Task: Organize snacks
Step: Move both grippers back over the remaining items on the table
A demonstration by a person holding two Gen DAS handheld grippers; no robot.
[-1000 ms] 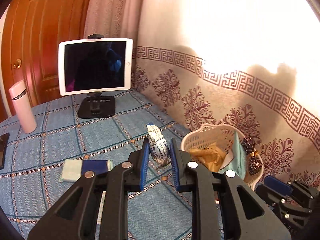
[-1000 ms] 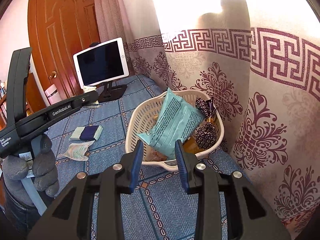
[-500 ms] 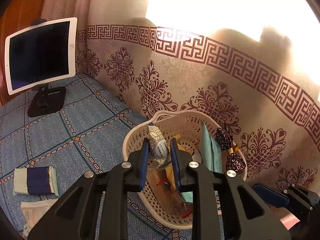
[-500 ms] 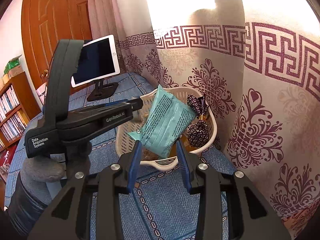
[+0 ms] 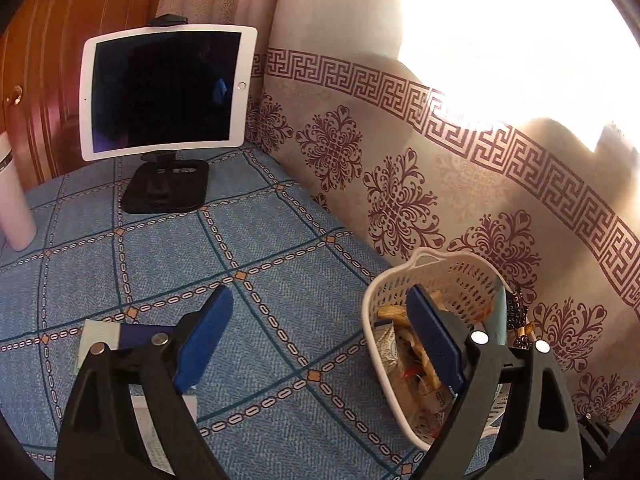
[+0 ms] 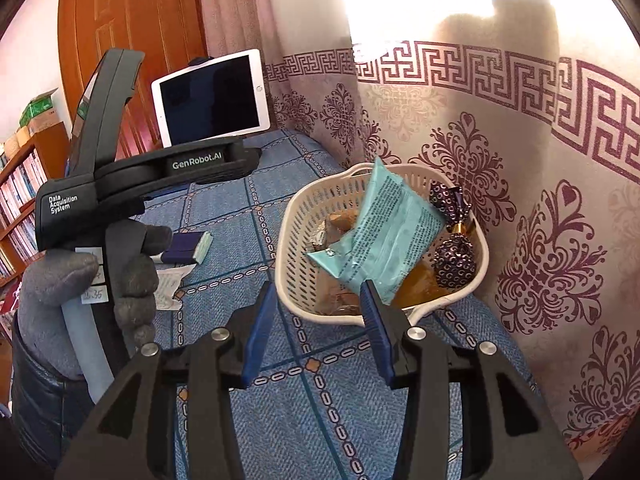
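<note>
My left gripper (image 5: 320, 320) stands wide, its jaws still opening, with nothing between them; its right finger hangs over the white lattice basket (image 5: 376, 292). A silver-white snack packet (image 5: 386, 344) lies inside the basket among other wrappers. In the right wrist view the basket (image 6: 288, 240) holds a teal packet (image 6: 384, 236) and purple wrapped sweets (image 6: 454, 256). My right gripper (image 6: 316, 320) hovers just in front of the basket, jaws opening, nothing between them. A blue-and-white packet (image 6: 188, 246) and a white packet (image 6: 168, 284) lie on the blue cloth to the left.
A tablet on a black stand (image 5: 164, 92) stands at the back, with a pink bottle (image 5: 12, 208) at the far left. A patterned curtain (image 5: 400, 200) hangs right behind the basket. A gloved hand (image 6: 80, 280) holds the left device. Bookshelves (image 6: 20, 200) are far left.
My left gripper carried the silver-white packet over the basket, let it go inside and opened wide, then swung back left. My right gripper's jaws have spread a little.
</note>
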